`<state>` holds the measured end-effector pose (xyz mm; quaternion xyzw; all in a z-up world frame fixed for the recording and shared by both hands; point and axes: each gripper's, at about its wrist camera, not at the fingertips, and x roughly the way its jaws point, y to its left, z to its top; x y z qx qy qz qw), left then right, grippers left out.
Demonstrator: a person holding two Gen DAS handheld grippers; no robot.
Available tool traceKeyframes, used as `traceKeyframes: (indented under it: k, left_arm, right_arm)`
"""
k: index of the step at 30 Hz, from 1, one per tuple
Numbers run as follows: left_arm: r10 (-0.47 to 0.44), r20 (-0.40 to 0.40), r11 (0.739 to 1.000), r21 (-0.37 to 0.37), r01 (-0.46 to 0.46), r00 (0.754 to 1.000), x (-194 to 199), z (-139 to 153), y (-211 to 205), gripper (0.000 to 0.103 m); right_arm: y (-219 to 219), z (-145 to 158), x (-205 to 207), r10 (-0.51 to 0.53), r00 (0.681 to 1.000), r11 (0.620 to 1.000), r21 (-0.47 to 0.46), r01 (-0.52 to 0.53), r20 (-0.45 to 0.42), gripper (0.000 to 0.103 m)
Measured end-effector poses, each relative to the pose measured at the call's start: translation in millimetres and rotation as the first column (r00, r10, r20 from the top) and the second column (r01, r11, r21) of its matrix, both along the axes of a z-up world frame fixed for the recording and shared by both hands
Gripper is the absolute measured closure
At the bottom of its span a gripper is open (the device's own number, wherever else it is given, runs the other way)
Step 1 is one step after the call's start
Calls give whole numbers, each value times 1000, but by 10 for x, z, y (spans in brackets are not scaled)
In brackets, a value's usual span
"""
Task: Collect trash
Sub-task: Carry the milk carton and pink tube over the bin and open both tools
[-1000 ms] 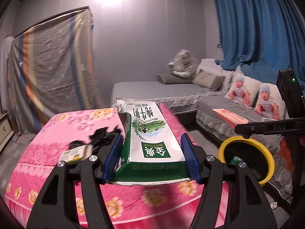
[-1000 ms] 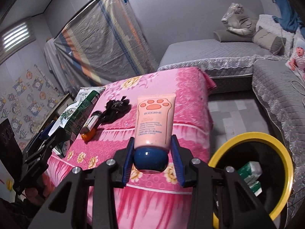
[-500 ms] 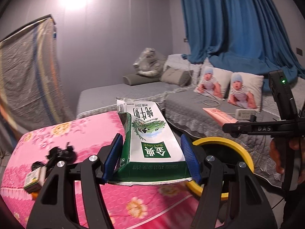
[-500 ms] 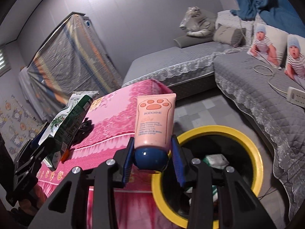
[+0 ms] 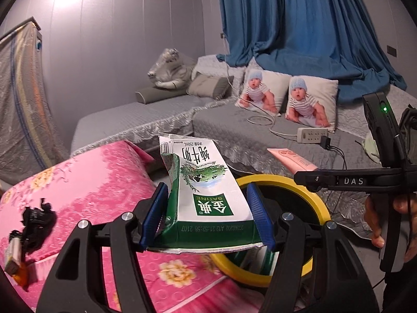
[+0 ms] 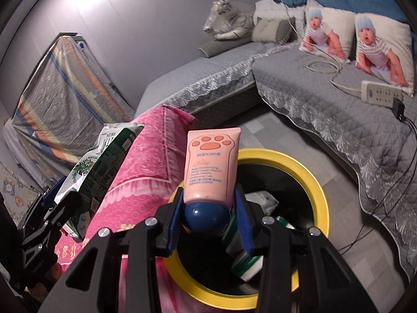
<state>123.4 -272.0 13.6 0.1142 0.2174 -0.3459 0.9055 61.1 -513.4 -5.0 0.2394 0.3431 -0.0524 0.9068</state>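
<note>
Beyond both sets of jaws lies the yellow-rimmed bin, beside the pink bed. The left gripper is clamped on a green milk carton. The right gripper is clamped on a pink tube, above the bin.

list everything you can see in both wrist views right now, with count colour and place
milk carton: 1, green and white, flattened, between the left gripper's pads
cream tube: 1, pink with navy cap, in the right gripper, above the bin
bin: 1, black with yellow rim, on the floor by the pink bed, cartons inside
pink bed: 1, floral pink cover
black scrap: 1, on the pink bed
small box: 1, pale, beside the scrap
grey sofa bed: 1, L-shaped
baby pillows: 2, on the sofa bed
power strip: 1, white
plush tiger: 1, white
curtain: 1, blue
left gripper: 1, black, blue pads
right gripper: 1, same
</note>
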Motion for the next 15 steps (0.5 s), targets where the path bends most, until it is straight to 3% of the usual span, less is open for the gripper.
traceKeyframes:
  k: [15]
  left_arm:
    - [-64,-148,996,46,71,987,232,-544,-542,44]
  right_arm:
    - [-184,-506,62,-50,993,997,47,55,-103,68]
